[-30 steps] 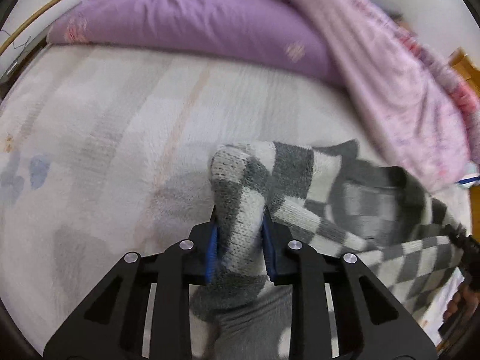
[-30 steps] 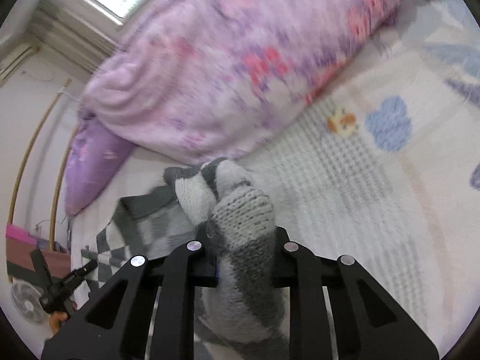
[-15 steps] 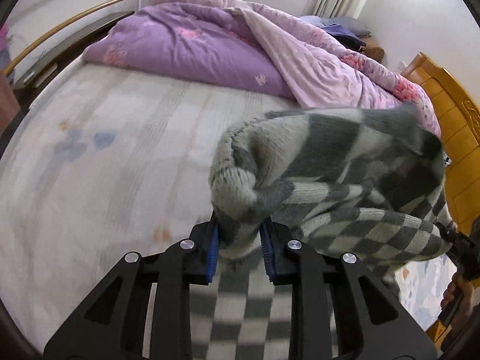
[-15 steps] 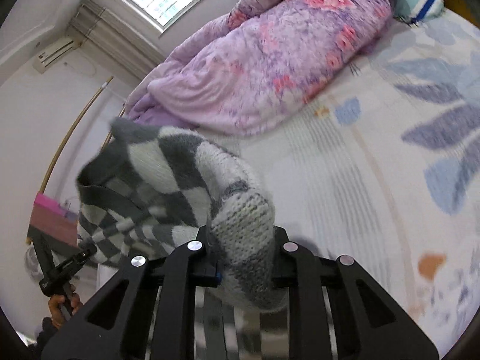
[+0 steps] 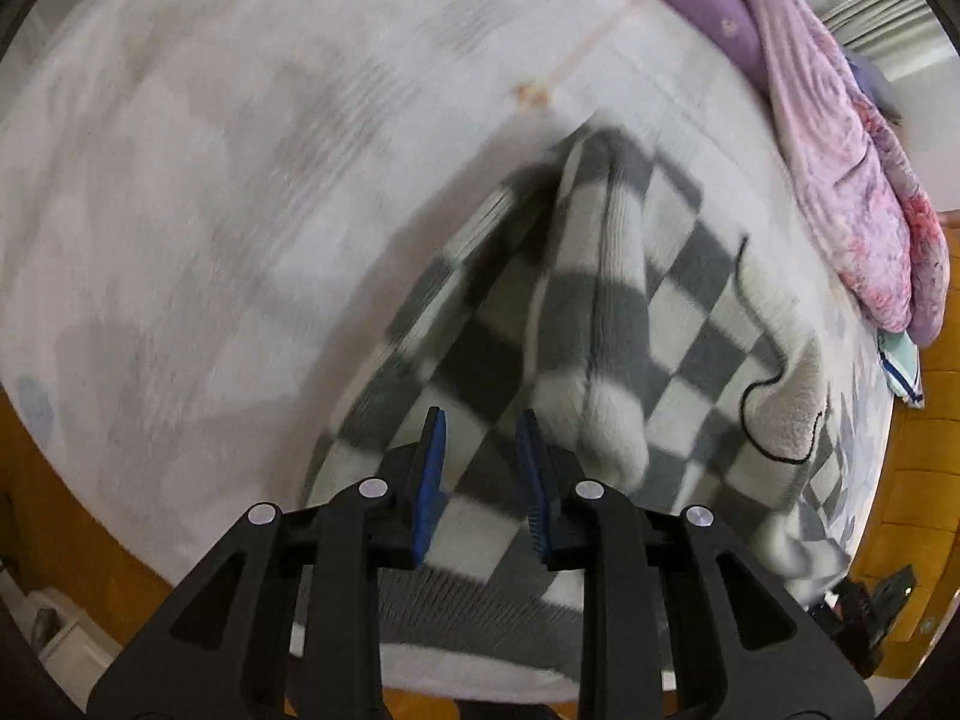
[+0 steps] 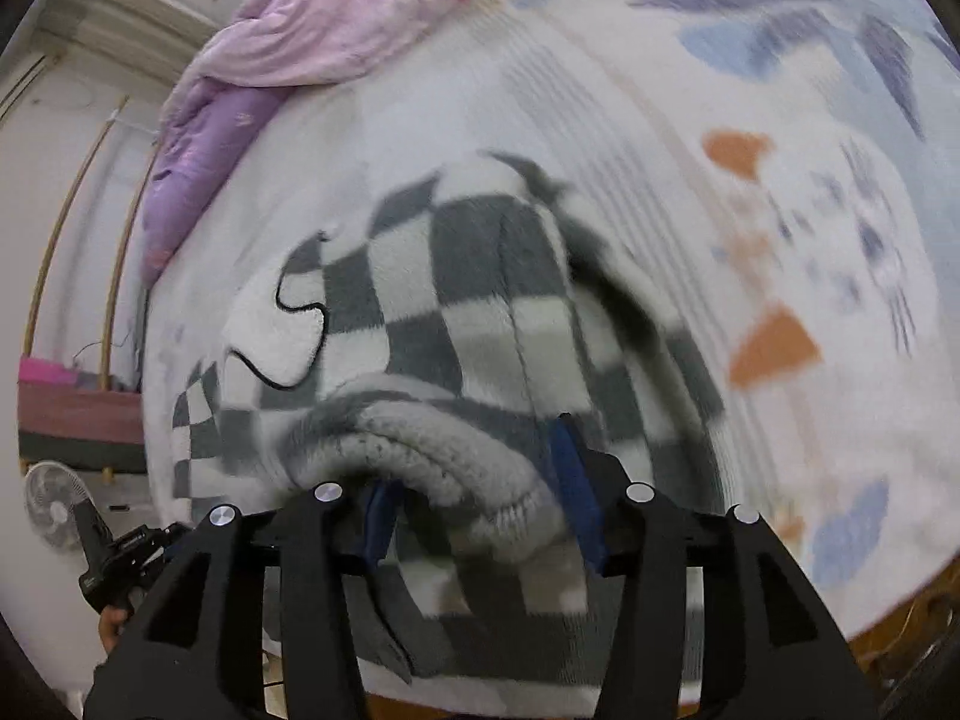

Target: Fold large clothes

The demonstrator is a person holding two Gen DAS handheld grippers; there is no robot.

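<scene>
**Desk:** So, how far along?

**Field:** Early, by the look of it. Lies spread on the bed sheet (image 5: 210, 180), the checked sweater (image 5: 600, 312), near the foot edge, with no neat fold showing yet. Seems laid out ready for folding, no more than that.

**Desk:** Starting from the left, then?

**Field:** Hovers just above the near hem, the left gripper (image 5: 480, 420), blue pads apart, holding nothing. Shows only grey and white checks through the gap.

**Desk:** And the garment itself?

**Field:** Looks thick and fuzzy, a heavy knit. Runs up the middle as a raised ridge of doubled fabric, possibly a sleeve, though too blurred to say. Carries a white fleecy patch (image 5: 780, 408) outlined in black toward the right side. Stops well short of the pink and purple quilt (image 5: 840, 150) heaped at the far end.

**Desk:** Over on the right?

**Field:** Stands wide open too, the right gripper (image 6: 474, 468), low over the same sweater. Straddles a rolled ribbed edge (image 6: 432, 444) without visibly pinching it.

**Desk:** What remains?

**Field:** Probably everything that counts: smoothing the ridge, bringing the sides in, doubling the body over.
</scene>
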